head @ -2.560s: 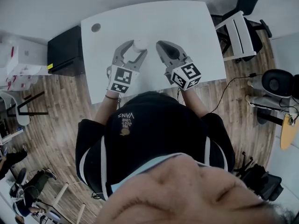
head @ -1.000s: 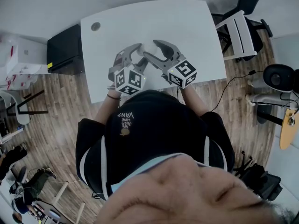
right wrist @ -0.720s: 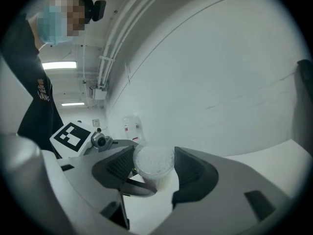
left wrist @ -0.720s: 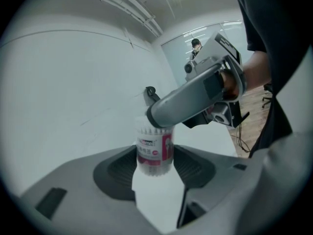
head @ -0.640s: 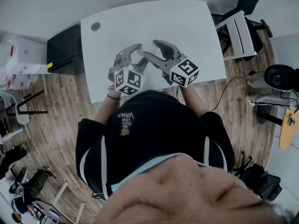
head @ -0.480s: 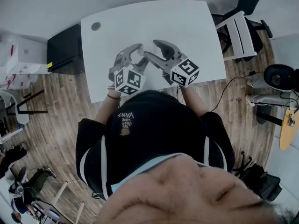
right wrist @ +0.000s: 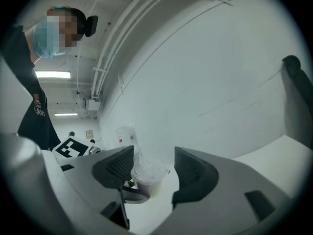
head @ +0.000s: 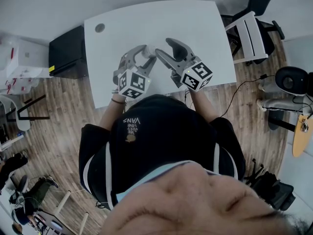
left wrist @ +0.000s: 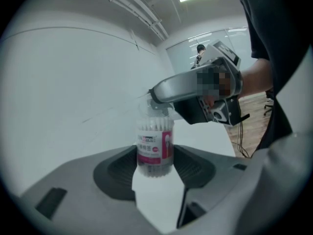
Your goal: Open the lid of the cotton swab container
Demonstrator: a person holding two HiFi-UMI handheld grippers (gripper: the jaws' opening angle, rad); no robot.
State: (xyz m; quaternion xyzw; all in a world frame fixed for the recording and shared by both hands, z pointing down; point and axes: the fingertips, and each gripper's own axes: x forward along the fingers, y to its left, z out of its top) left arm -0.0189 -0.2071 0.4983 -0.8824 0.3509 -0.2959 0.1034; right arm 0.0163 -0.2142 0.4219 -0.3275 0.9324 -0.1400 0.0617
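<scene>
The cotton swab container (left wrist: 155,146) is a clear tube with a pink label, full of swabs, and stands upright over the white table (head: 195,23). My left gripper (left wrist: 155,164) is shut on its lower body, one pad on each side. In the head view the left gripper (head: 148,53) holds the container (head: 148,48) mid-table. My right gripper (head: 162,46) is at the container's top, jaws apart. In the right gripper view the swab tips (right wrist: 148,170) show between the jaws of the right gripper (right wrist: 154,169). A clear part (right wrist: 125,135) stands up behind them, seemingly the lid.
A dark round spot (head: 100,28) marks the table's far left corner. A black cabinet (head: 68,53) stands left of the table and an office chair (head: 254,28) to its right. The table's near edge runs just below both grippers. A white wall lies beyond.
The right gripper, which lay across the container's top half a second ago, has drawn a little to the right and away. The container's top now shows. The left gripper keeps its hold.
</scene>
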